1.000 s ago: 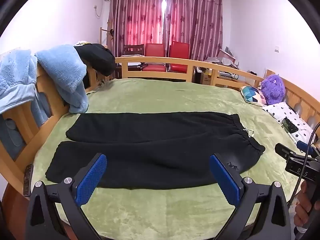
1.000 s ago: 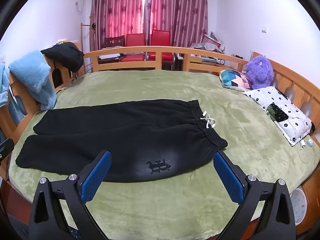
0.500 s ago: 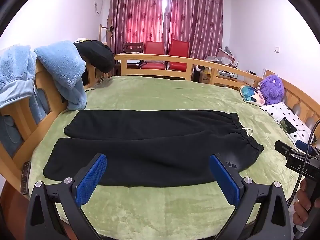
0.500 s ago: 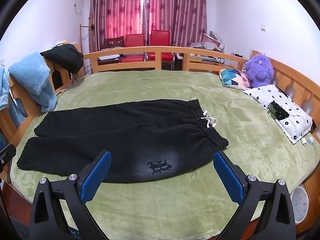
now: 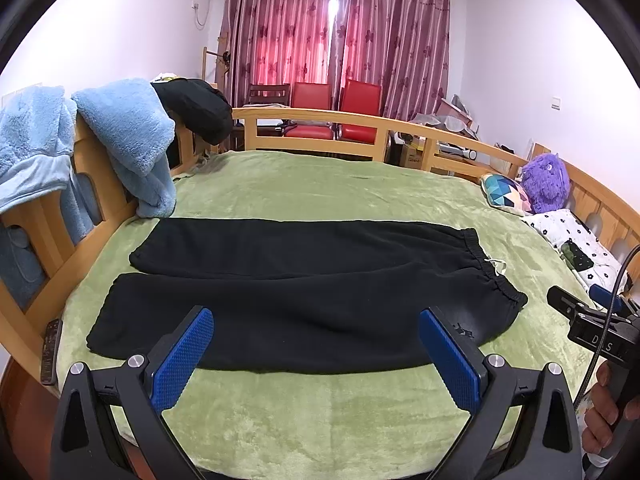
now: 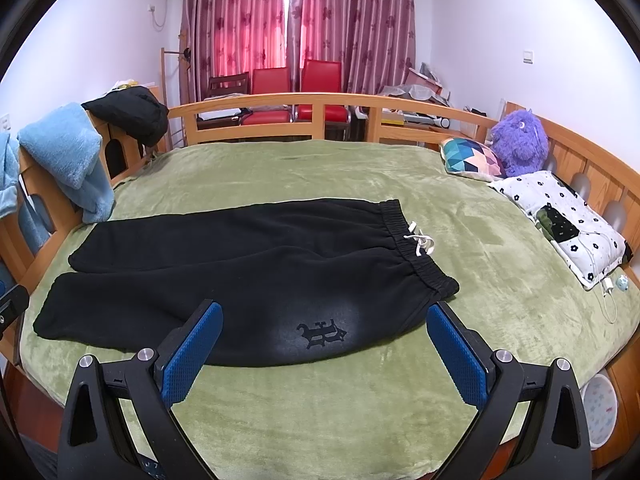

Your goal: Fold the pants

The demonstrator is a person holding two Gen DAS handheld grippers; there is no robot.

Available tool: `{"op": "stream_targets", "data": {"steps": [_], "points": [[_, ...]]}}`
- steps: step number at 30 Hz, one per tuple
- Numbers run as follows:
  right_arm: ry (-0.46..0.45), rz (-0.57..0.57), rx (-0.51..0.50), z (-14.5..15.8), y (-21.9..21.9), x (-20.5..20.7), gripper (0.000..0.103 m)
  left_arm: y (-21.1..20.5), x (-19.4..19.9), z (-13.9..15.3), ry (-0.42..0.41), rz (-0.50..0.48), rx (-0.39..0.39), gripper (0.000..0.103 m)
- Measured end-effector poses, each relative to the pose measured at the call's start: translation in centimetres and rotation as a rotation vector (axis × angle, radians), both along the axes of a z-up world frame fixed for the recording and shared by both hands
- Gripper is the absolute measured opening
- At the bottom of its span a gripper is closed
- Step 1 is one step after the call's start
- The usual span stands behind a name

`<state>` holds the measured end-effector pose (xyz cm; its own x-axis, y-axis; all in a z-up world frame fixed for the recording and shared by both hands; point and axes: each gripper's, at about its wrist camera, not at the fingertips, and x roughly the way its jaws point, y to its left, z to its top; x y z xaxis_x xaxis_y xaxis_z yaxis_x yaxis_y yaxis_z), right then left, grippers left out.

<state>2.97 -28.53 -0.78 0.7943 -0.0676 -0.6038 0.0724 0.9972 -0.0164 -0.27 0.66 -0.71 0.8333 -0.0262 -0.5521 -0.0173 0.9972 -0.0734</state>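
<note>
Here we hold the left gripper (image 5: 316, 344) and the right gripper (image 6: 324, 340) above the bed's near edge, jaws spread wide, gripping nothing. Just beyond them the black pants (image 6: 248, 272) lie flat on the green blanket (image 6: 320, 412), legs side by side, waistband toward the spotted pillow (image 6: 560, 216).

A blue fleece blanket (image 5: 128, 144) drapes the wooden bed rail (image 5: 316, 118), a purple plush toy (image 6: 519, 142) beside a patterned cushion (image 6: 472, 157).
</note>
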Motion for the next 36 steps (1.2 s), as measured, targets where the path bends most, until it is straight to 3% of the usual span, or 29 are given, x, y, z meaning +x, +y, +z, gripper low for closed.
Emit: {"op": "stream_targets", "data": {"steps": [36], "points": [[-0.019, 0.008, -0.016, -0.2, 1.7, -0.1, 0.101, 0.8, 0.0, 0.1, 0.011, 0.01, -0.015, 0.103]]}}
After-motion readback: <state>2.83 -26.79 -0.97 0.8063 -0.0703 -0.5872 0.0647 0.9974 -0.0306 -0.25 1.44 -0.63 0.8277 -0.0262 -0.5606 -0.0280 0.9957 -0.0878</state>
